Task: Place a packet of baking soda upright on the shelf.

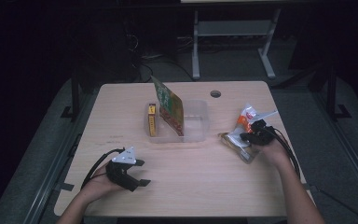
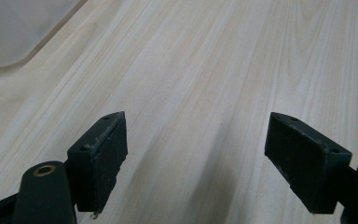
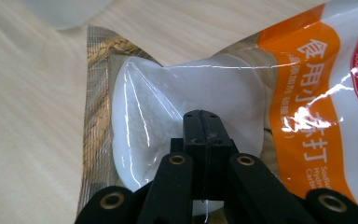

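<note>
A clear pouch of white powder (image 1: 243,122) with an orange and white label lies on the right side of the wooden table (image 1: 191,177). My right gripper (image 1: 249,136) rests on it. In the right gripper view the pouch (image 3: 186,93) lies flat under the right gripper (image 3: 201,119), whose jaws are pressed together, pinching the clear film over the powder. My left gripper (image 1: 144,172) sits at the front left of the table. Seen in the left gripper view, this gripper (image 2: 196,126) is open, with bare wood between its jaws.
A clear plastic bin (image 1: 200,123) stands at the table's middle. It holds a yellow box (image 1: 152,120) and a green and red packet (image 1: 170,109) leaning upright. A round hole (image 1: 215,94) is near the far edge. A corner of the bin (image 2: 9,32) is close to the left gripper.
</note>
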Tool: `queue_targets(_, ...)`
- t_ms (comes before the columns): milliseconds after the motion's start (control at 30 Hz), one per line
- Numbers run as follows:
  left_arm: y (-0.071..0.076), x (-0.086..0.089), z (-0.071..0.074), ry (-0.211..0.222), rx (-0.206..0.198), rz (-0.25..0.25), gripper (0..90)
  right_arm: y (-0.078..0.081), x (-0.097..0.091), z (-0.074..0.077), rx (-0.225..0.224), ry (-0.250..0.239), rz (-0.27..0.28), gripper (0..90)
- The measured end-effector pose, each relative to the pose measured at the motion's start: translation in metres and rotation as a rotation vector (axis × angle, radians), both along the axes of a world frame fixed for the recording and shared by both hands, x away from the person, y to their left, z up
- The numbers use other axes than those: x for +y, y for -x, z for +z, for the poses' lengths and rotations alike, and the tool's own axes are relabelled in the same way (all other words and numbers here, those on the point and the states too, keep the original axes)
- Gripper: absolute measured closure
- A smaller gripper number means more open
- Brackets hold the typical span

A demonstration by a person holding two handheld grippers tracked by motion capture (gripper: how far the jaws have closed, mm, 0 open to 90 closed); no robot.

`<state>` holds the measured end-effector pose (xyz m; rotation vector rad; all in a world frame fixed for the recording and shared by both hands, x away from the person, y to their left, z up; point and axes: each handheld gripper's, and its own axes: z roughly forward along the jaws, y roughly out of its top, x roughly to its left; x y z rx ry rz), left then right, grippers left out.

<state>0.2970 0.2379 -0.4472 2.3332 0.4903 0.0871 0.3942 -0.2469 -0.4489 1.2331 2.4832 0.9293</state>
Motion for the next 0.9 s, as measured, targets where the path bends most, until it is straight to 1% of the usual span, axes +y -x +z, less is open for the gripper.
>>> queue_targets(33,0.000,0.000,0.000,-0.004,-0.004,0.000,20.6,0.002,0.002,0.000,-0.004,0.003,0.017,90.0)
queue_targets(100,0.000,0.000,0.000,0.004,-0.002,0.006,20.6,0.007,0.006,0.001,0.001,0.007,0.036,90.0)
queue_targets(200,-0.001,0.001,0.000,0.002,-0.002,0.005,20.6,0.013,0.013,0.002,0.002,0.033,0.063,90.0)
queue_targets(233,0.000,0.000,0.000,0.003,-0.002,0.004,20.6,0.016,0.016,0.003,-0.003,0.048,0.080,90.0)
queue_targets(333,0.000,0.000,0.000,0.004,-0.002,0.004,20.5,0.020,0.021,0.003,-0.001,0.046,0.105,90.0)
queue_targets(367,-0.001,0.000,0.000,0.004,-0.002,0.004,20.5,0.021,0.022,0.003,0.000,0.048,0.122,90.0)
queue_targets(400,-0.001,0.000,0.000,0.005,-0.002,0.005,20.6,0.022,0.024,0.004,0.007,0.046,0.128,90.0)
queue_targets(567,-0.001,0.000,0.001,0.007,-0.003,0.003,20.5,0.026,0.033,0.004,0.002,0.056,0.192,90.0)
queue_targets(600,-0.001,0.000,0.001,0.007,-0.003,0.004,20.6,0.027,0.035,0.004,0.007,0.054,0.203,90.0)
queue_targets(900,-0.001,0.001,0.002,0.008,-0.006,0.005,20.6,0.039,0.060,0.006,0.030,0.058,0.300,90.0)
